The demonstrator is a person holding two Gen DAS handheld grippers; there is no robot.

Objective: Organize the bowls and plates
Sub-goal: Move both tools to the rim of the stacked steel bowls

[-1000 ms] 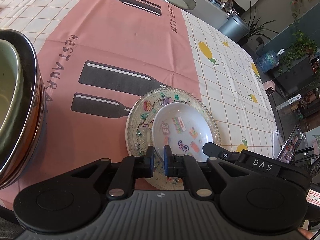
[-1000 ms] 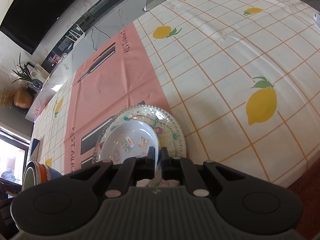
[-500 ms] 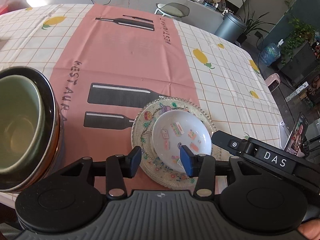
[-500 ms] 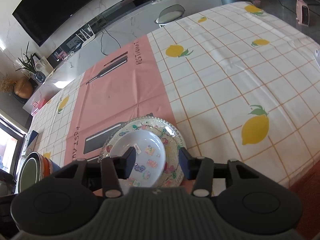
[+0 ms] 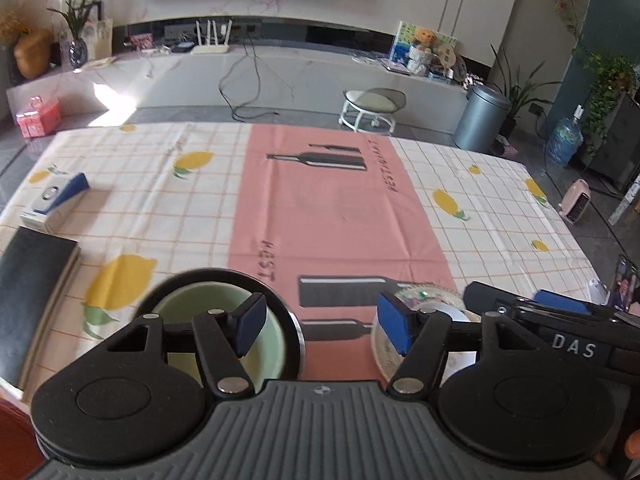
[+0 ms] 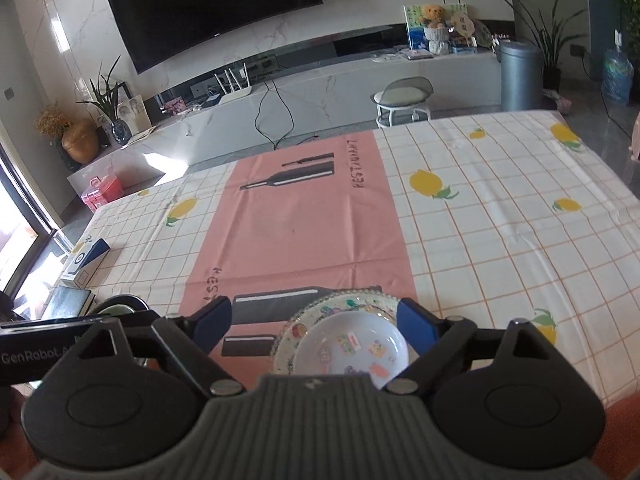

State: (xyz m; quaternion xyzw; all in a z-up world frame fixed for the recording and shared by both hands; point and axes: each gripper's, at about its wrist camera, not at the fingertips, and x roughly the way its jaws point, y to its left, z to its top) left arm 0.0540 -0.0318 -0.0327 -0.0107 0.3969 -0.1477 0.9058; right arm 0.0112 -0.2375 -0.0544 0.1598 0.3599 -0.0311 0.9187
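Both grippers off the load: left gripper and right gripper have fingers spread wide, jaws have just been opening, nothing between them on either side. White bowl with sticker prints sits nested in the clear beaded plate, near edge of the bench, on the pink strip of the cloth. Second stack to the left: pale green bowl inside a dark-rimmed bowl, close to that same near edge. My read on handling: white bowl looks like thin melamine or ceramic, light, stiff, glossy so slippery at the wall; take it at the rim, one finger inside and one outside, not across the full width. Beaded plate looks like glass or clear plastic, brittle at the edge, low profile, so hard to get a finger under on a flat cloth; rim pinch from the near side, bowl will slide on it if tilted. Green stack likely heavier, rigid; lift from the outer rim with both grippers or take the inner bowl alone. Cloth is loose and could drag with a plate
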